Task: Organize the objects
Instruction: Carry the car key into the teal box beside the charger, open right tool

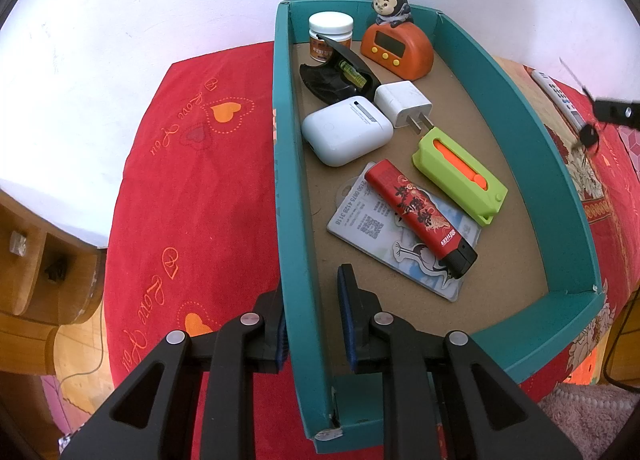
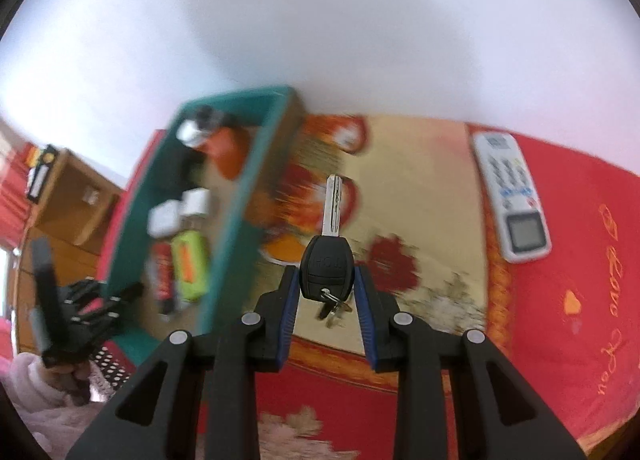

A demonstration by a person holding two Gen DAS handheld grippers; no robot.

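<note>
gripping car key (image 2: 327,270), right claw (image 2: 327,288) clamped; left claw (image 1: 310,314) straddling box wall (image 1: 288,196).

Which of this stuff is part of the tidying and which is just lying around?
Part of the job:
car key in the right tongs
teal box, its wall between the left tongs
remote control, outside the box

Just lying about:
red cloth
wooden furniture
</note>
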